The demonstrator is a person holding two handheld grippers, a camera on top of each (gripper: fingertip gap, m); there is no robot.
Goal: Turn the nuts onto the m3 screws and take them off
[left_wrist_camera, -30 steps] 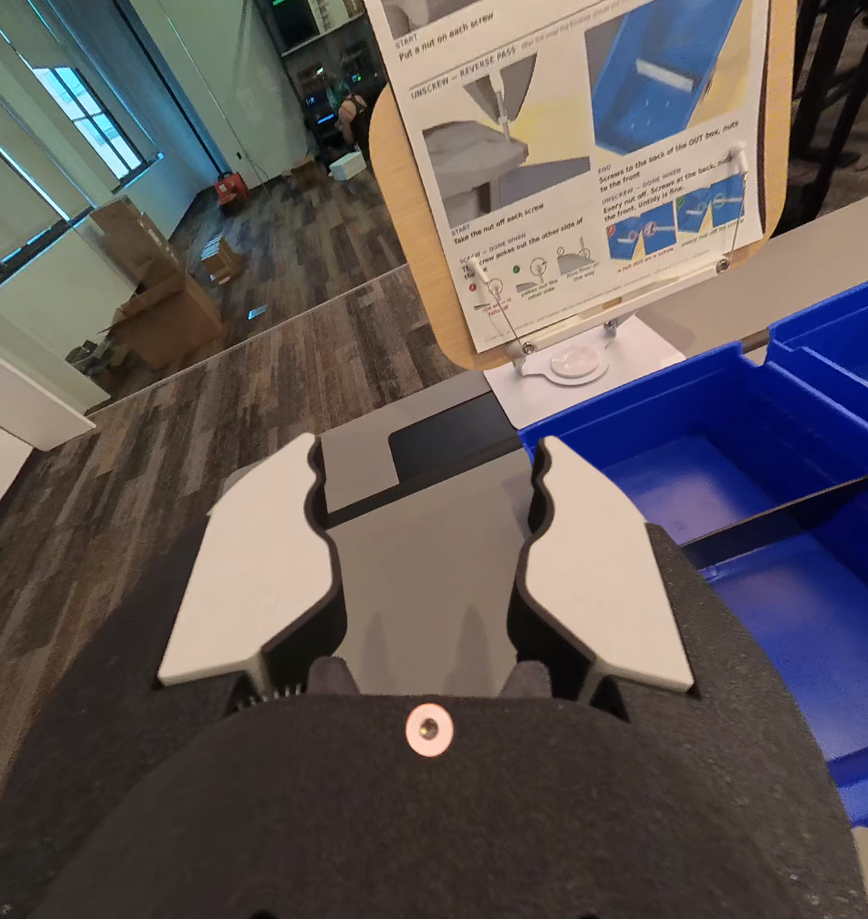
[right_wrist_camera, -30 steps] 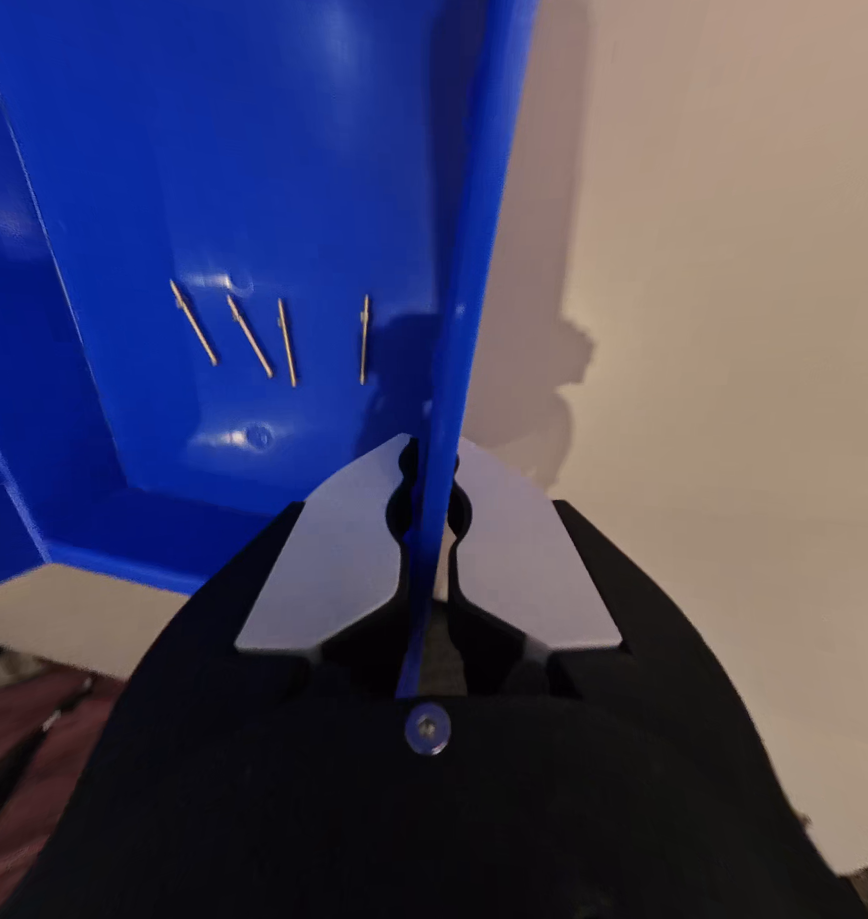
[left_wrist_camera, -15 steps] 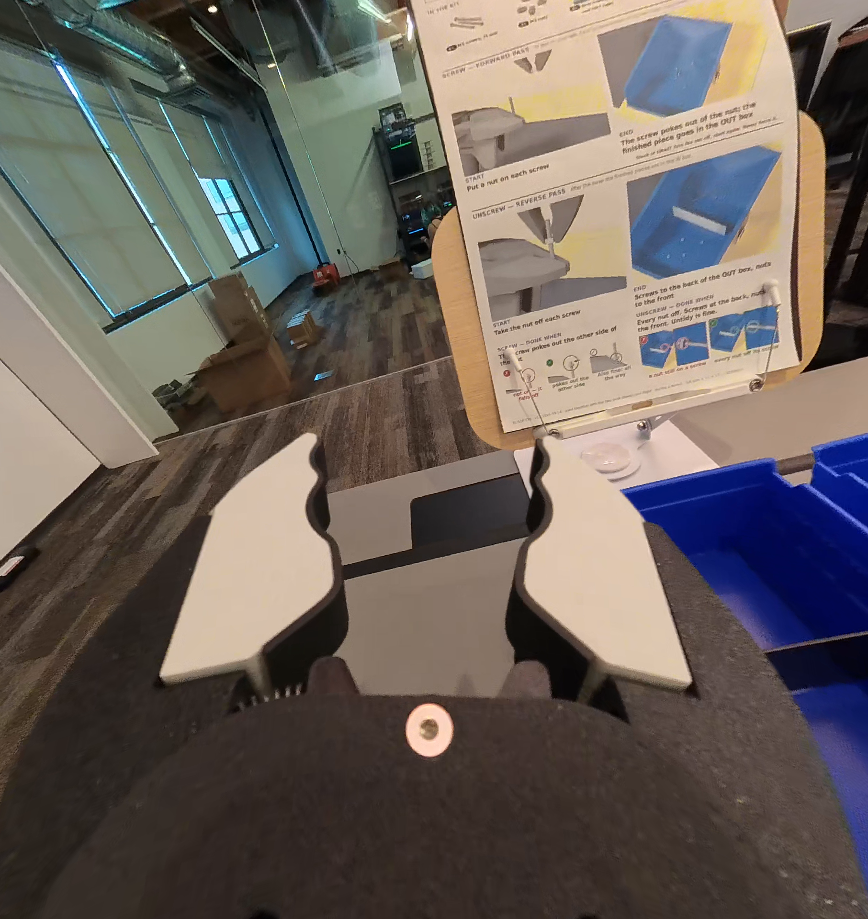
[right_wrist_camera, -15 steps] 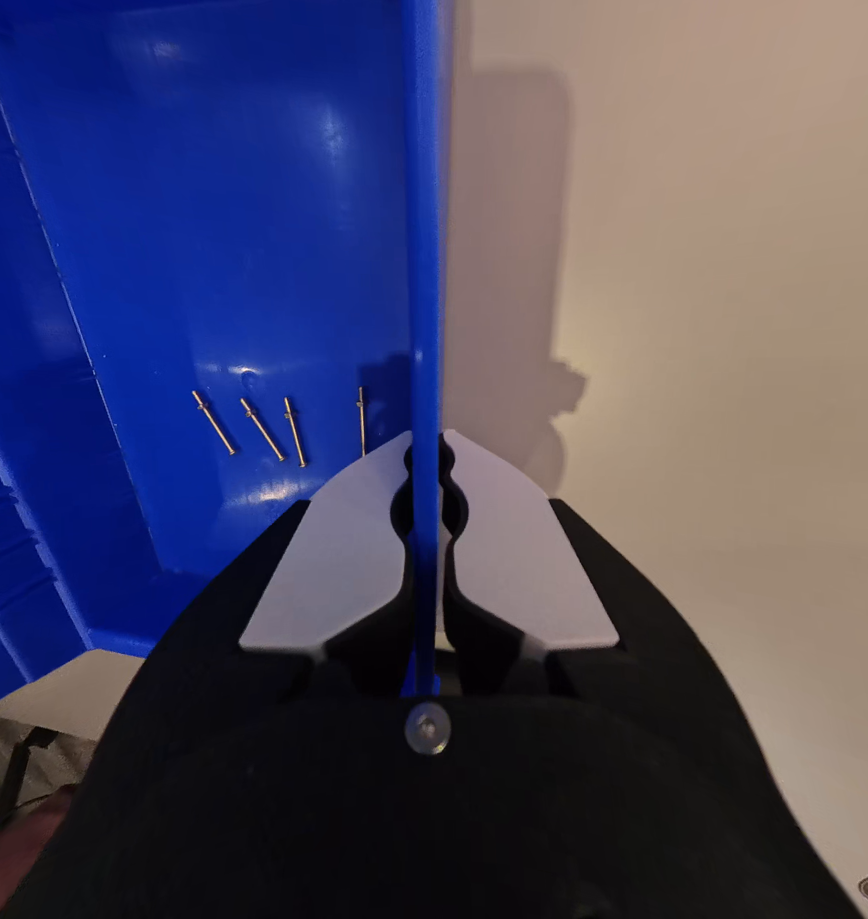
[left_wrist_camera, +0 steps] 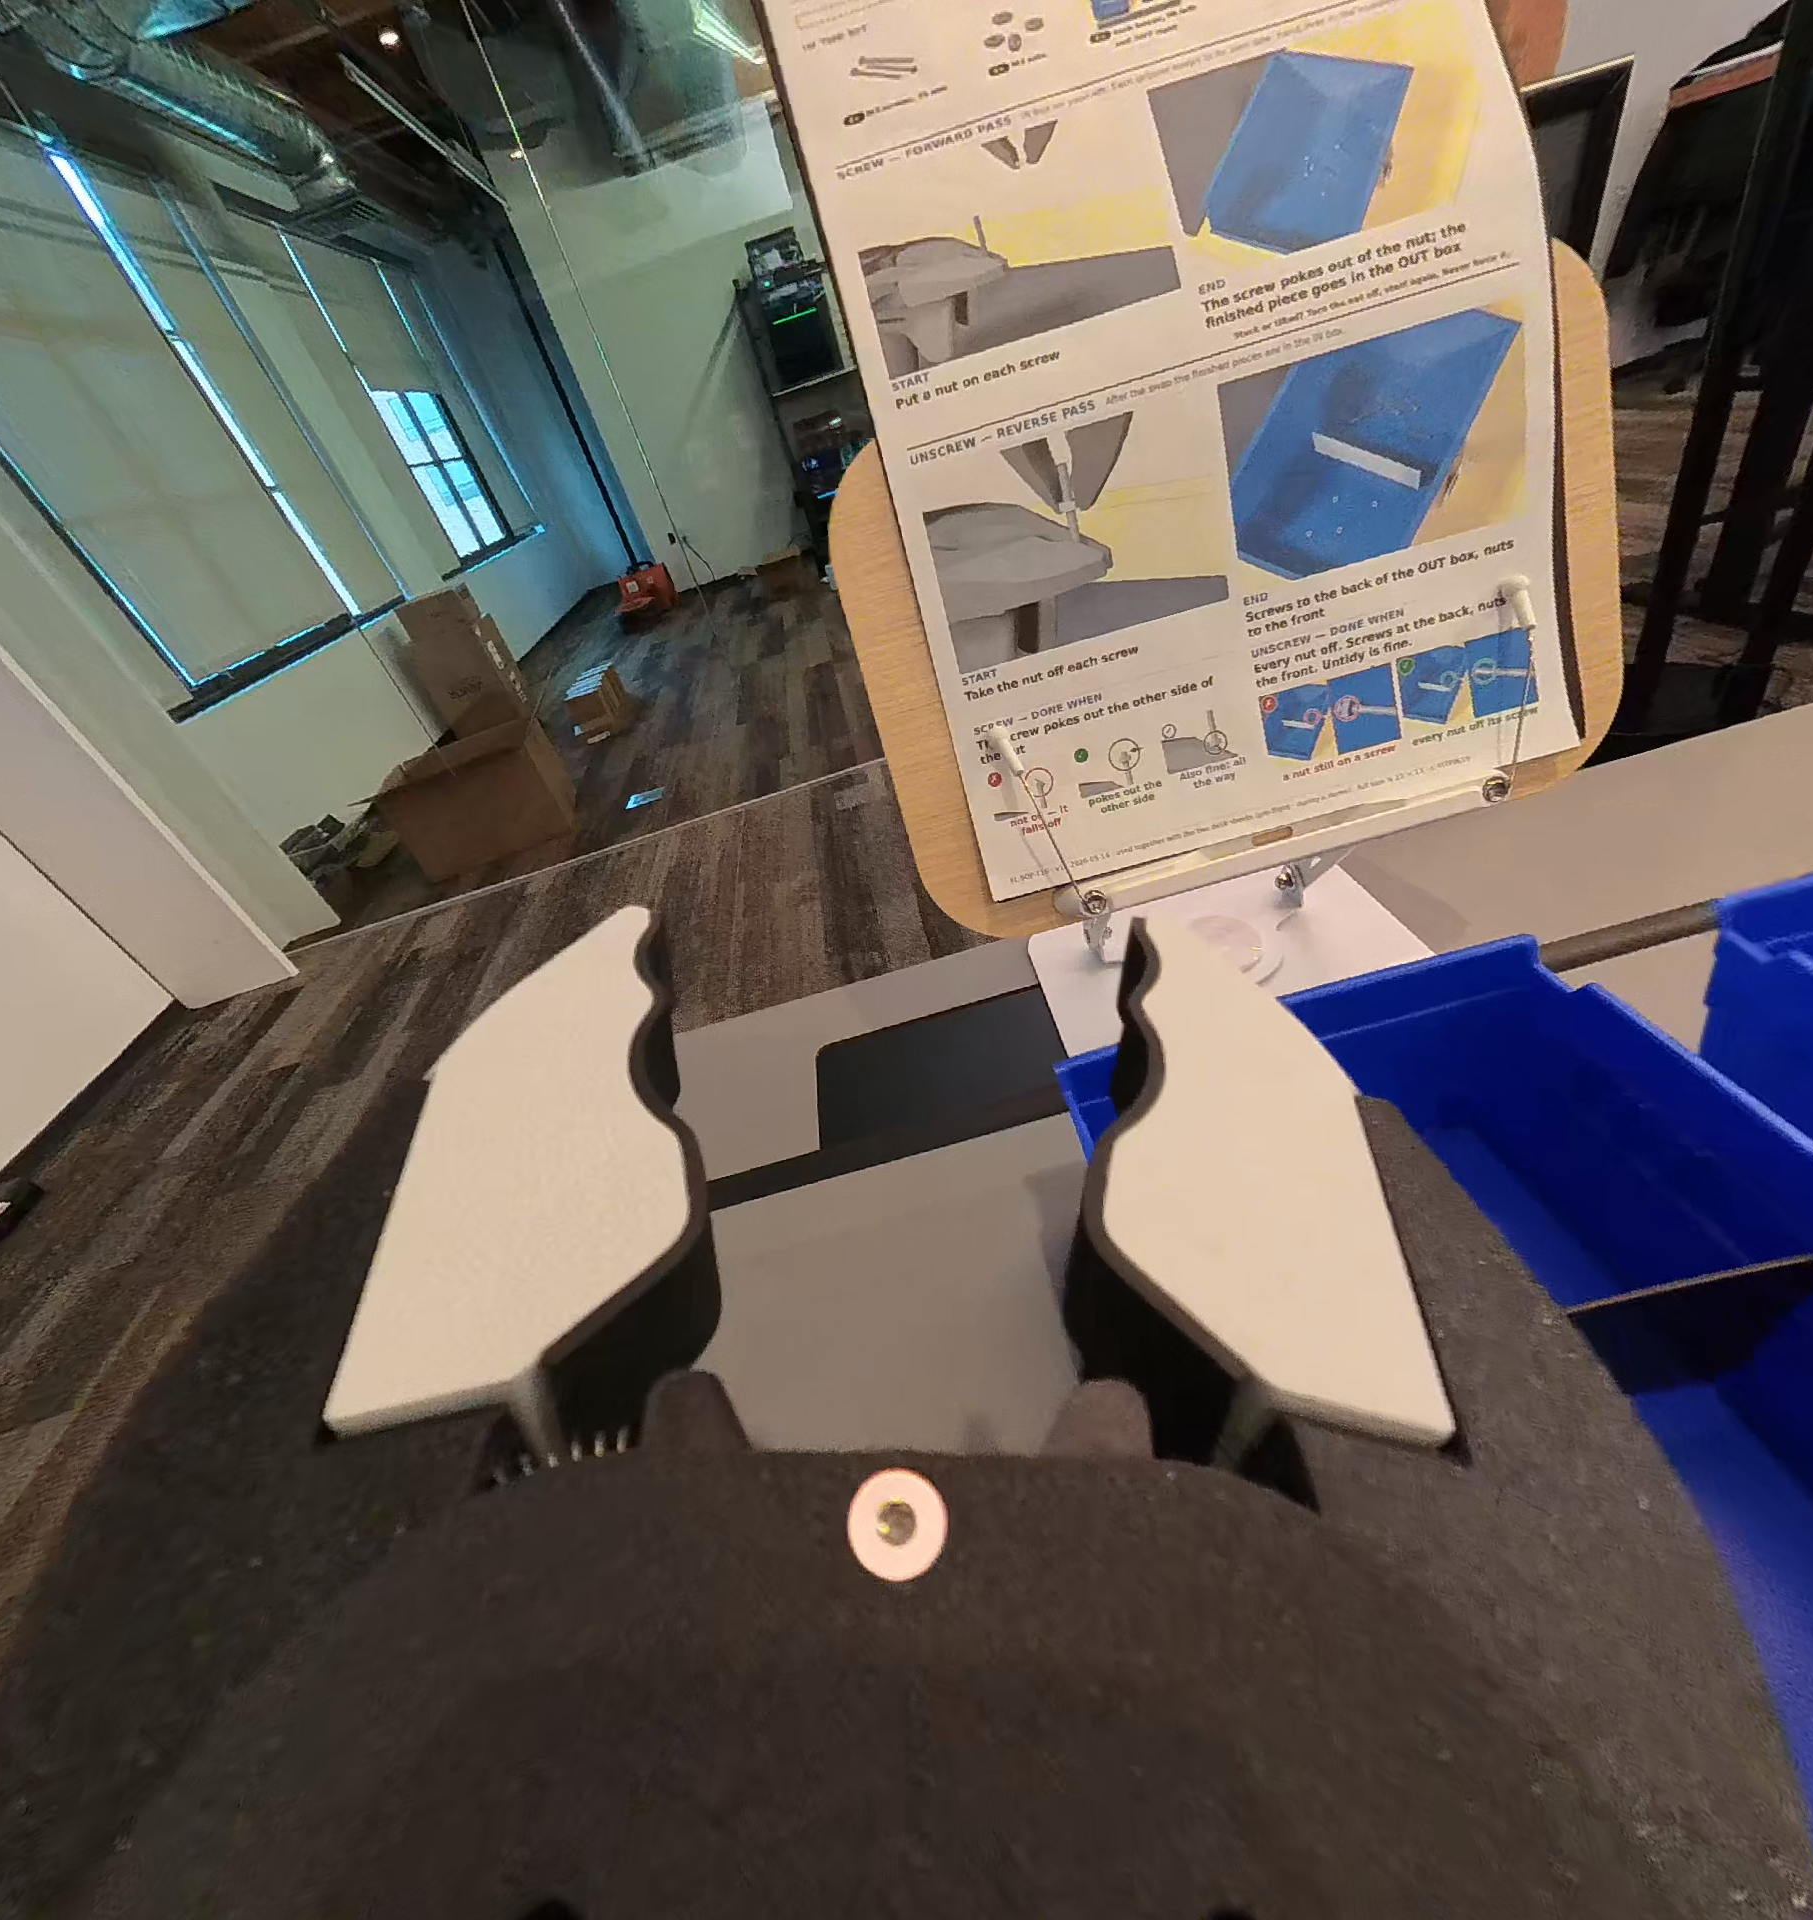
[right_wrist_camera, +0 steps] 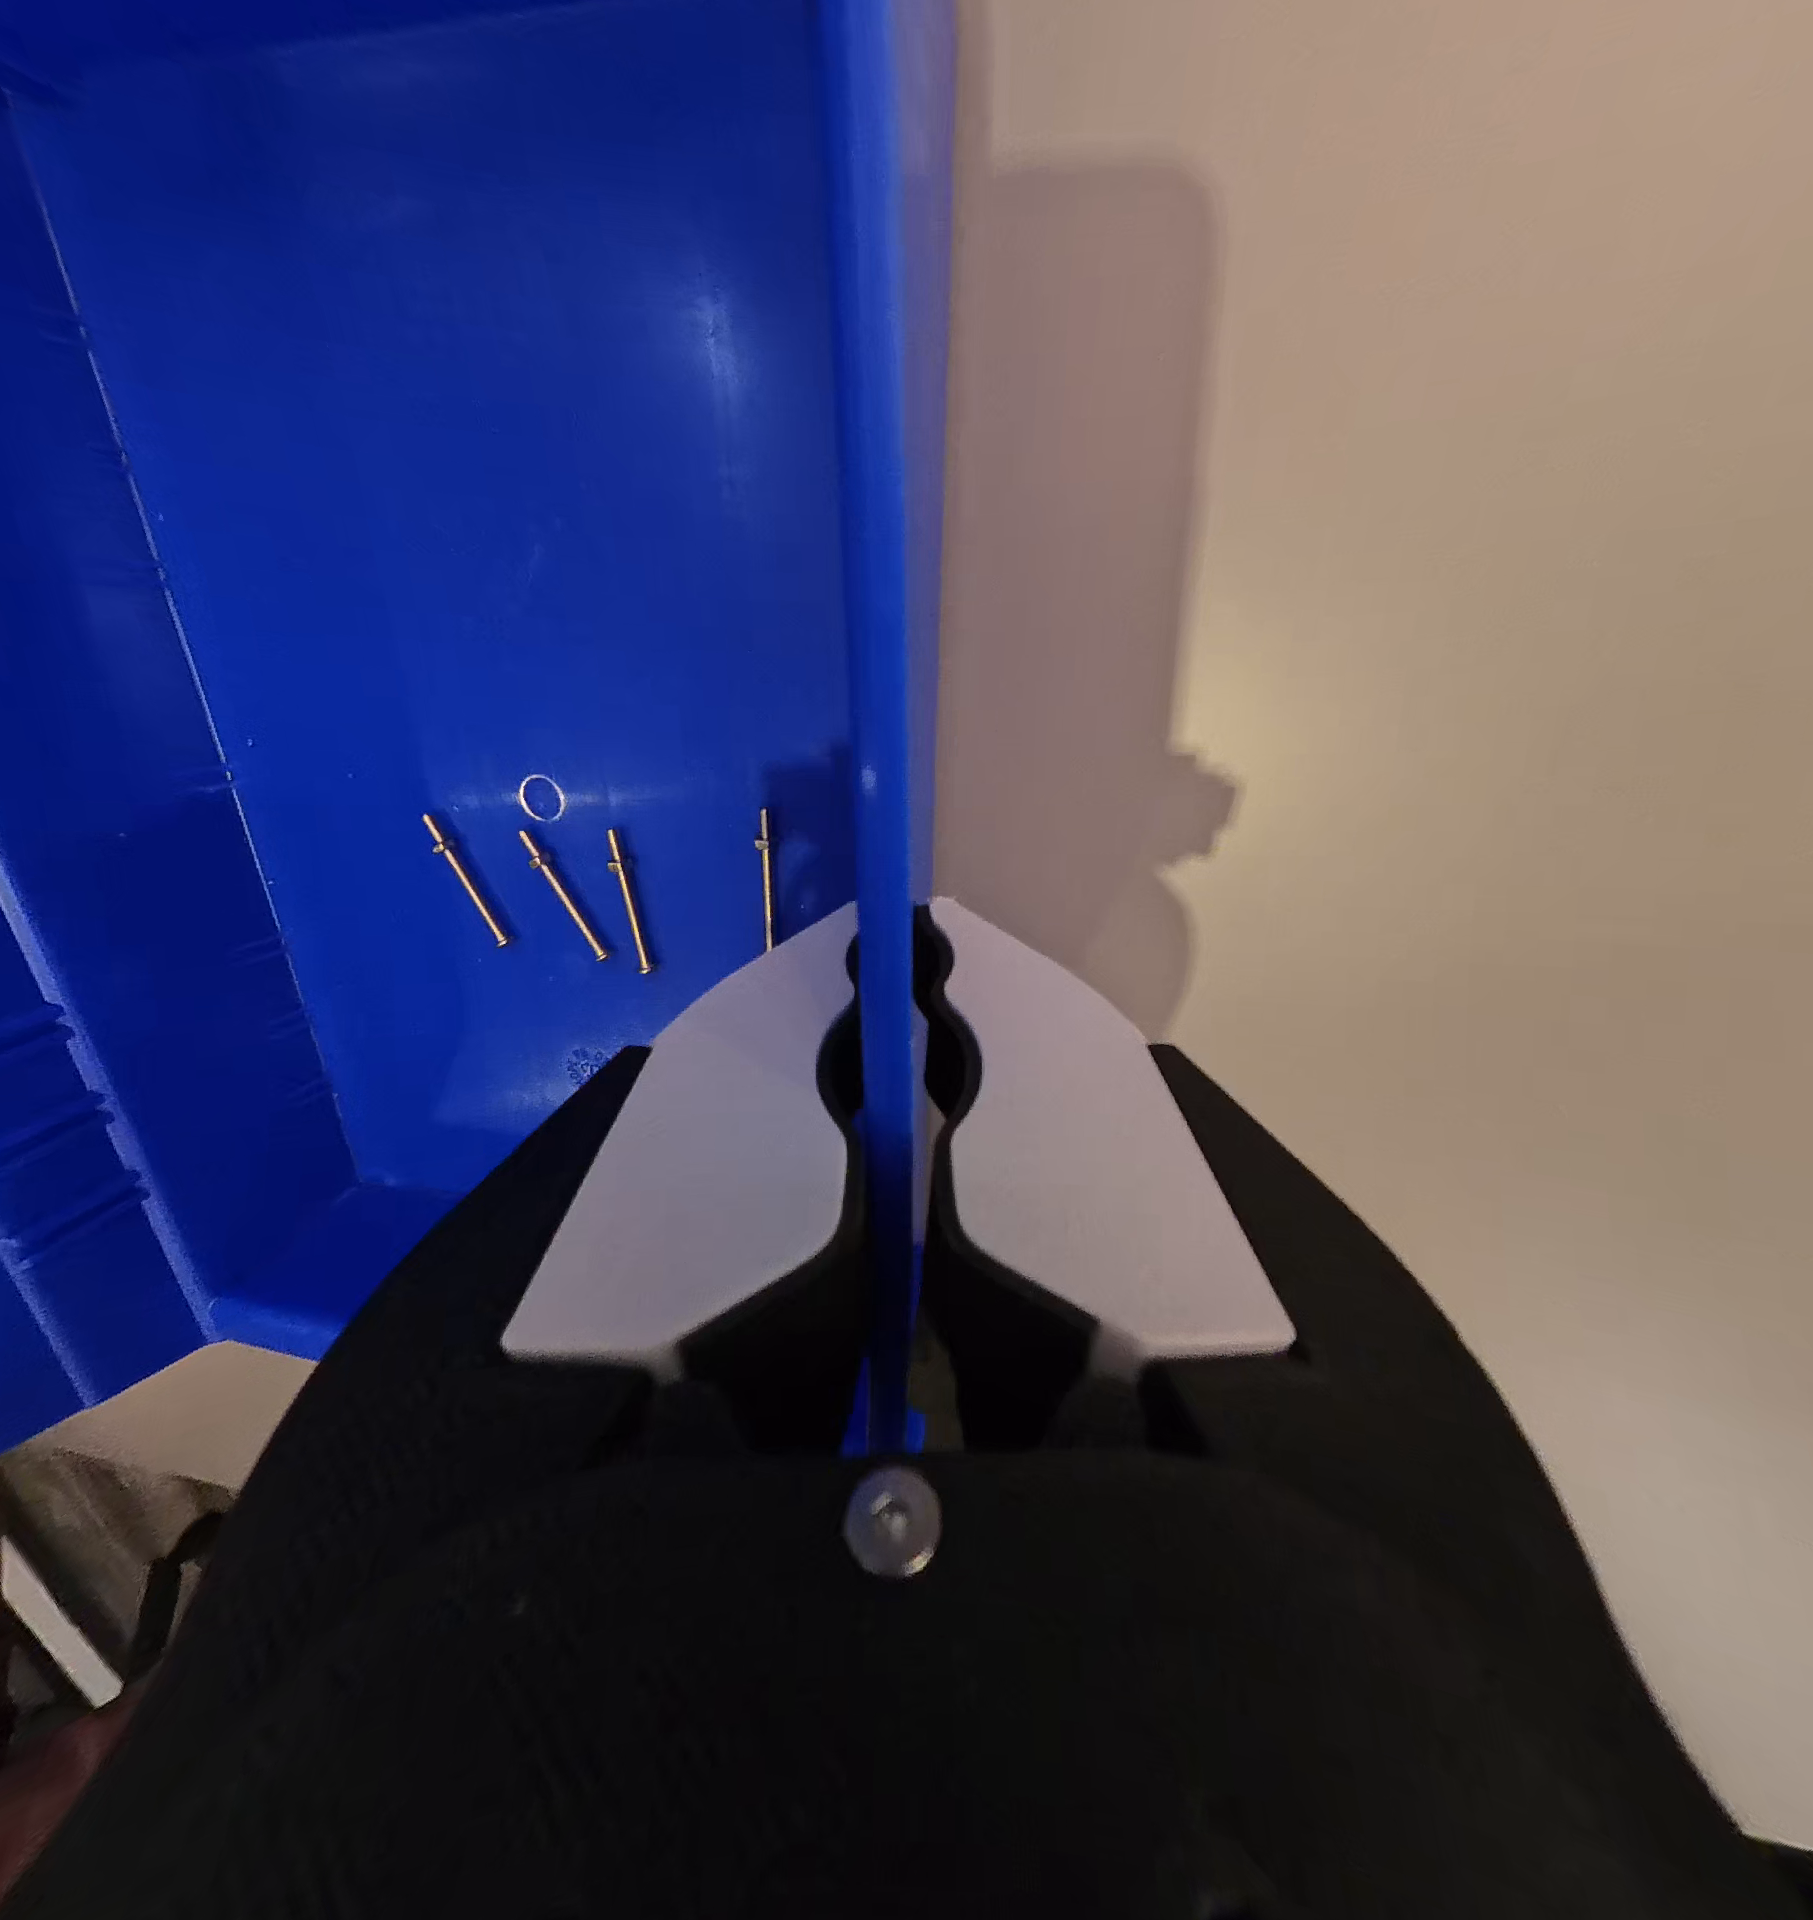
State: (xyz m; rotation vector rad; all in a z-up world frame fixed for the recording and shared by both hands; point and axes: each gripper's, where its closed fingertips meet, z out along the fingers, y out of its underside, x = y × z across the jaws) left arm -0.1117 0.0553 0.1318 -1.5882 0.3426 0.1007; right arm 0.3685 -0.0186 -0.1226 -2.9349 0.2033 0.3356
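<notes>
Left gripper [left_wrist_camera: 886, 1023]: held over the grey table top [left_wrist_camera: 881, 1309]; fingers spread wide, nothing between them.
Right gripper [right_wrist_camera: 886, 971]: fingers closed onto the thin side wall of the blue bin [right_wrist_camera: 445, 436]; the wall runs straight up between the two pads, which press it from either side.
Blue bin: open side towards the camera in the right wrist view, glossy floor in sight, stepped ribs on its left wall.
Screws [right_wrist_camera: 569, 899]: four thin brass ones lying on the bin floor, in a loose row near the gripped wall; three close together and slanting, the fourth apart, just beside the wall, its lower end hidden behind the left pad. Each bears a small nut near its upper end.
Second blue bin [left_wrist_camera: 1567, 1132]: on the table to the right of the left gripper, a dark divider [left_wrist_camera: 1702, 1299] across it.
Instruction sheet [left_wrist_camera: 1193, 447]: printed page with pictures, propped on a wooden stand [left_wrist_camera: 1582, 436] behind that bin.
Floor [left_wrist_camera: 206, 1122]: dark wood planks beyond the table edge.
</notes>
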